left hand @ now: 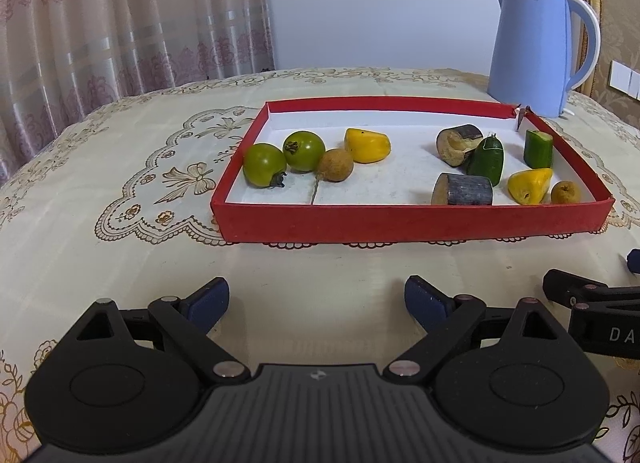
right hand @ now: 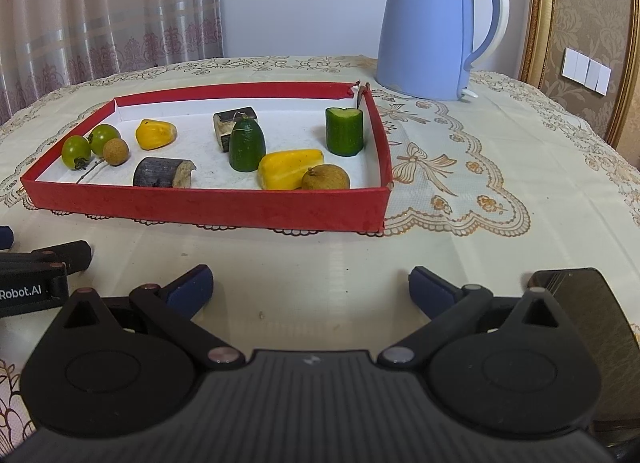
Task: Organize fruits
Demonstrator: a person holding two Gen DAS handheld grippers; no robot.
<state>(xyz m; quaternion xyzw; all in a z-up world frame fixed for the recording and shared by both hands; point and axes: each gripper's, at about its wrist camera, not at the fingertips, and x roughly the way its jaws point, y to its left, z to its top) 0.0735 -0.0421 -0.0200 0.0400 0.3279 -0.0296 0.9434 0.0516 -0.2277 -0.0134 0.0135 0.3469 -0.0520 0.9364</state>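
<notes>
Both tongs wide, empty: left tongs (left hand: 317, 303) & right tongs (right hand: 311, 290) hover near red tray (left hand: 412, 221); inside it green tomatoes (left hand: 265, 164), cucumber pcs (right hand: 344, 132). Blue kettle (right hand: 430, 27) behind tray.

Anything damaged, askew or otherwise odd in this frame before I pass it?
One thing: the red tray is torn at its far right corner, where the walls have split and a flap sticks up, just in front of the blue kettle. Nothing has spilled; the fruit all lies inside the tray.
</notes>
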